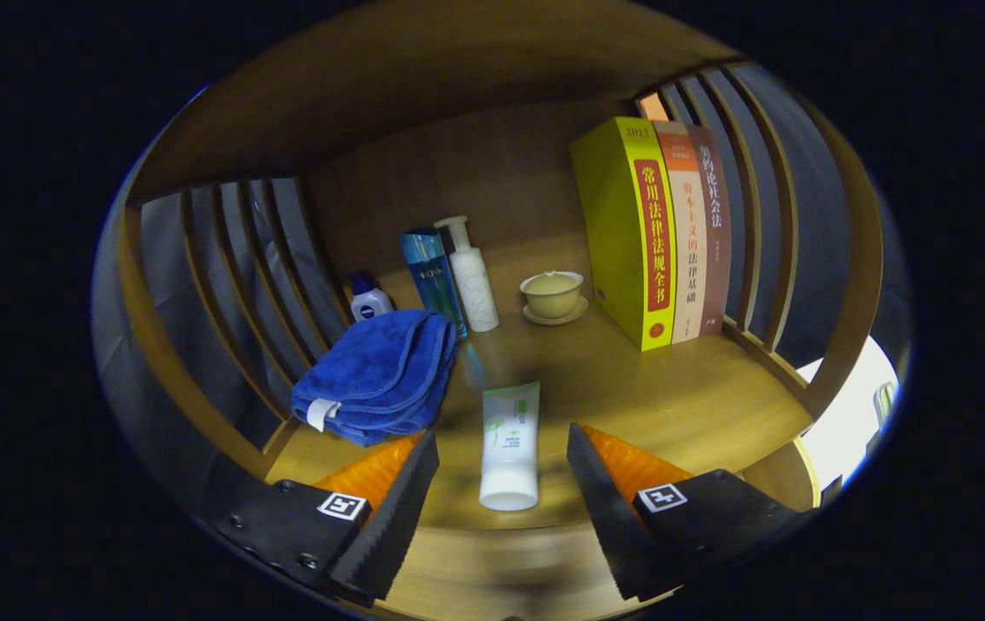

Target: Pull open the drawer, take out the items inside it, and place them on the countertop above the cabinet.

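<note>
A white tube with a green label (510,444) lies flat on the wooden countertop (682,397), its cap end toward me, between my fingers and free of both. My gripper (501,448) is open, a finger on each side of the tube with gaps showing. A folded blue towel (380,375) rests on the countertop just ahead of the left finger (402,487).
Farther back stand a small blue-capped bottle (368,299), a teal box (432,280), a white pump bottle (471,276) and a lidded tea bowl on a saucer (553,296). Three upright books (661,228) stand at the right. Wooden slat rails (242,276) close both sides.
</note>
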